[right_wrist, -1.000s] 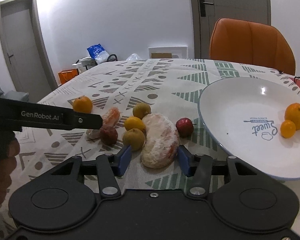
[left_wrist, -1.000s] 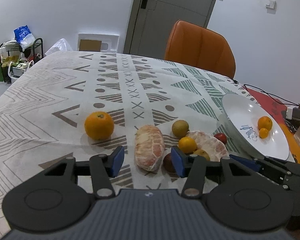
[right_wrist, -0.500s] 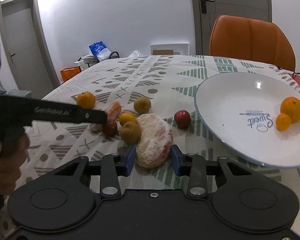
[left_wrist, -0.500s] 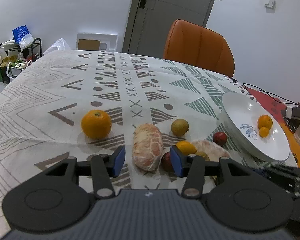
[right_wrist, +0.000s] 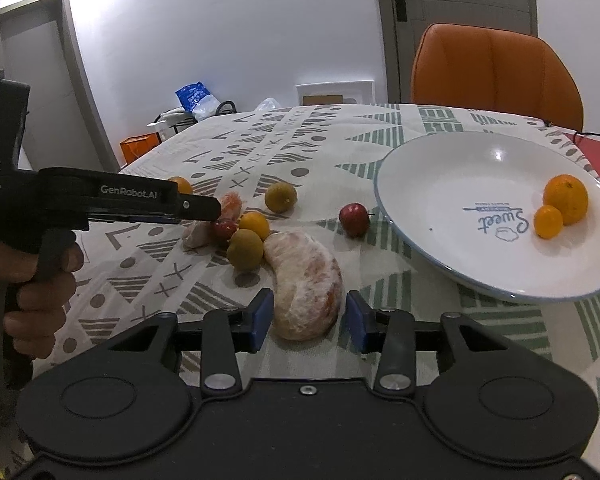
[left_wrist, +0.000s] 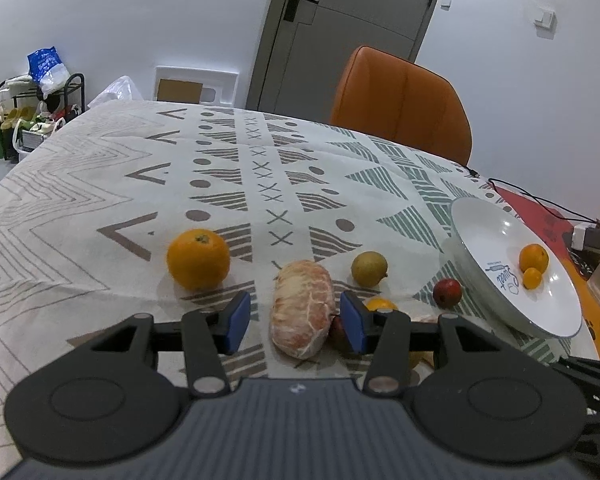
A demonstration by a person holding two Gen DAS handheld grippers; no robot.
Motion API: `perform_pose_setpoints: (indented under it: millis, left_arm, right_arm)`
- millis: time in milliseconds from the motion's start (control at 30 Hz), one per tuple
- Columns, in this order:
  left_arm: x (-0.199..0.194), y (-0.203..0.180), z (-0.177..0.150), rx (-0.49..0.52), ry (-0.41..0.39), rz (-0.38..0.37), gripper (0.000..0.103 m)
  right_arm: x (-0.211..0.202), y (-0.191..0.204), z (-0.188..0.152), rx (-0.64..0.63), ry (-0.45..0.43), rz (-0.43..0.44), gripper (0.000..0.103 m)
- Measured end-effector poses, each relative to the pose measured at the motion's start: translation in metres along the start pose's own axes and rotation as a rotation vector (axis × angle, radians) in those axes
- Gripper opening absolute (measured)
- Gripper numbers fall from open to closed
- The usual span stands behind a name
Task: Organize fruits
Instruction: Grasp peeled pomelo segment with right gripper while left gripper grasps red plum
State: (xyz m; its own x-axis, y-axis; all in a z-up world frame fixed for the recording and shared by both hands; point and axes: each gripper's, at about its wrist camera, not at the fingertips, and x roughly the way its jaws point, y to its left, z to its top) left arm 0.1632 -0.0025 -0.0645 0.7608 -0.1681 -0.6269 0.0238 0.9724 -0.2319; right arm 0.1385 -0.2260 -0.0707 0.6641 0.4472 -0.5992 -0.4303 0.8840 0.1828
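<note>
Between the right gripper's [right_wrist: 305, 316] parted, just-reopening jaws lies a peeled pomelo segment [right_wrist: 305, 286]; probably soft, so grip mid-body gently.

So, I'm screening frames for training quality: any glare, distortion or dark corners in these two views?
Left wrist view: fisheye bends the door, dark corners at the frame edges, fruit sharp. Right wrist view: a small glare spot on the white plate, a bright patch on the wall top left, and soft shadows under the peeled pomelo piece.
</note>
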Motion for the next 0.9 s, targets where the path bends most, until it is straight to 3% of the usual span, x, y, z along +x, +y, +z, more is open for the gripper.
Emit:
perform_pose_setpoints:
  millis: [333,600,900]
  left_arm:
    - [-0.011,-0.001,-0.004,0.025,0.029,-0.028,0.01]
    - [-0.02,0.003,-0.009,0.009,0.04,-0.012,0.009]
    - [-0.026,-0.019,-0.008,0.074,0.014,-0.069,0.013]
  right_arm:
    - [0.01,0.0,0.005,-0.016,-0.013,0.001,0.042]
    - [0.009,-0.001,0.005,-0.009,-0.019,0.004,0.039]
    - [0.001,-0.006,0.001,0.008,-0.015,-0.007,0.036]
